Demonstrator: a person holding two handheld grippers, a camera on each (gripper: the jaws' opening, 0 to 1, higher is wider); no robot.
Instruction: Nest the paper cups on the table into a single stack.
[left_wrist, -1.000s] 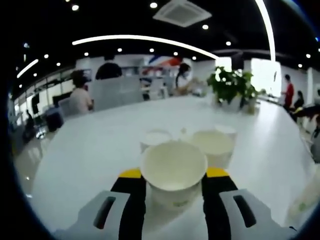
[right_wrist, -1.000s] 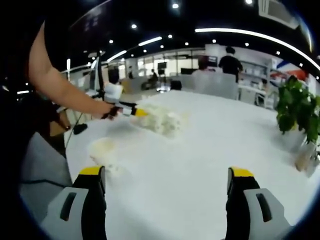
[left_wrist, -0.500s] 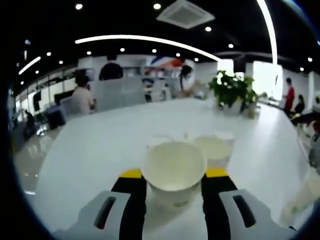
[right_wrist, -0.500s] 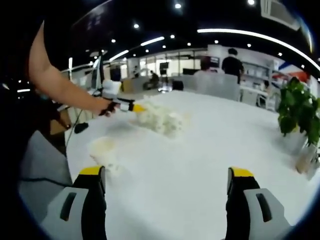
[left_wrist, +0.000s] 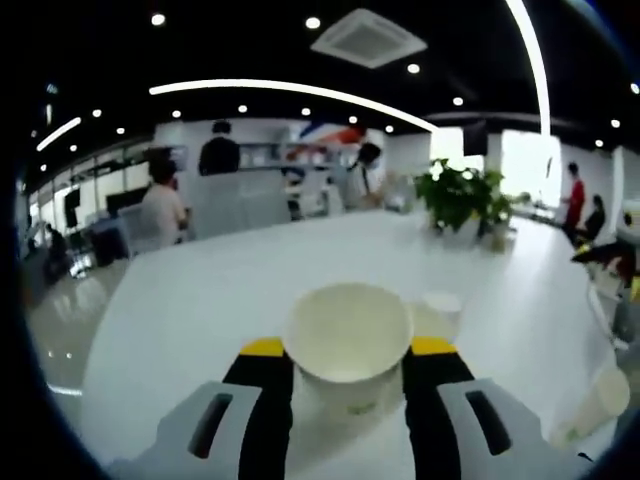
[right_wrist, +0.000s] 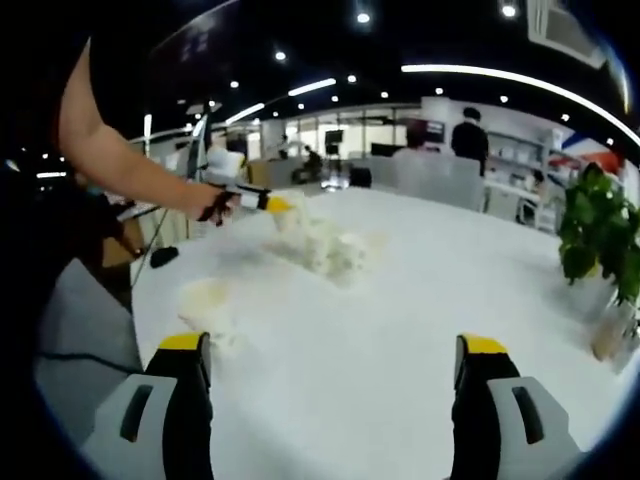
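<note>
My left gripper (left_wrist: 347, 352) is shut on a white paper cup (left_wrist: 348, 335), held upright by its sides with the mouth facing the camera. Behind it a second cup (left_wrist: 441, 309) peeks out on the white table (left_wrist: 200, 300). Another cup (left_wrist: 598, 400) lies tipped at the lower right. In the right gripper view the left gripper (right_wrist: 262, 203) hangs above the table with that cup (right_wrist: 289, 216), over a blurred cluster of cups (right_wrist: 333, 251). A tipped cup (right_wrist: 206, 300) lies near my right gripper (right_wrist: 335, 372), which is open and holds nothing.
A potted plant (left_wrist: 462, 192) stands at the table's far right, also the plant (right_wrist: 598, 235) in the right gripper view. The person's arm (right_wrist: 120, 165) reaches in from the left. People sit and stand beyond the table's far edge.
The left gripper has risen with its cup: the cups on the table have sunk behind the held cup. The right gripper has stayed put, still open.
</note>
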